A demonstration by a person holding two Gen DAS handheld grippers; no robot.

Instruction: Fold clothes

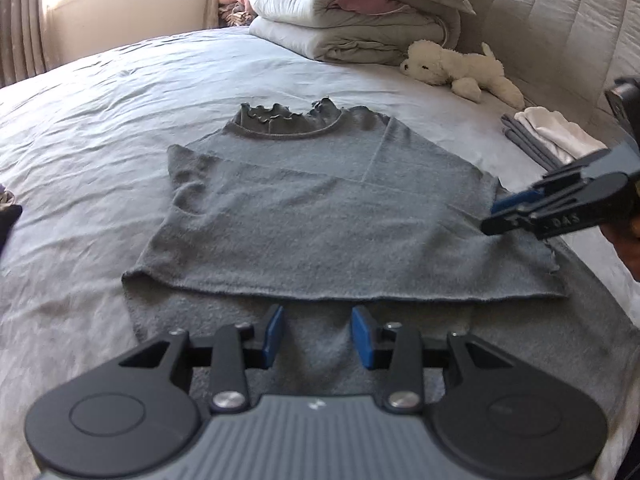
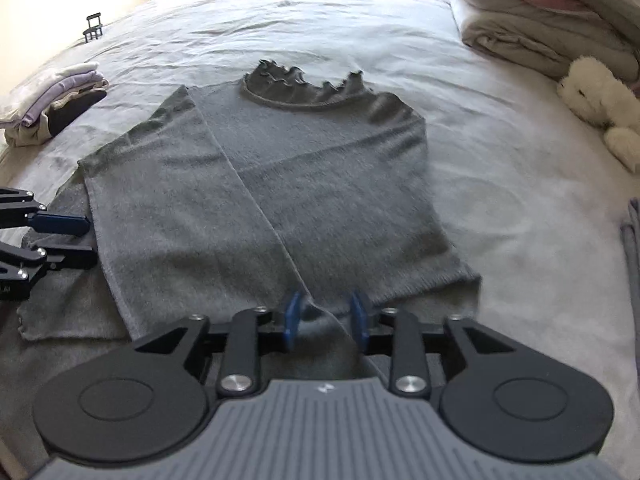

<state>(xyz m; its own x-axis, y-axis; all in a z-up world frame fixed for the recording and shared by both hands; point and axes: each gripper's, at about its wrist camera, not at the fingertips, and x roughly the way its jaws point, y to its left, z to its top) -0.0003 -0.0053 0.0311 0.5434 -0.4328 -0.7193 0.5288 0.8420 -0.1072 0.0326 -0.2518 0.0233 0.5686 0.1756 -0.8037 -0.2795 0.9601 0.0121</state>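
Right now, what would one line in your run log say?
task: fold clothes | grey sweater: flat on bed, sleeves folded in | left claw: open | right claw: open, over hem

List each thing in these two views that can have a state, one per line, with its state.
grey sweater: lying flat on the bed, sleeves folded in over the body
left gripper: open, empty, at the sweater's hem
right gripper: open, empty, over the sweater
duvet: folded, stacked
plush toy: lying on its side
folded clothes: piled up

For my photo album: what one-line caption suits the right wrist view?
Open right gripper poised over a partly folded grey sweater on a bed.
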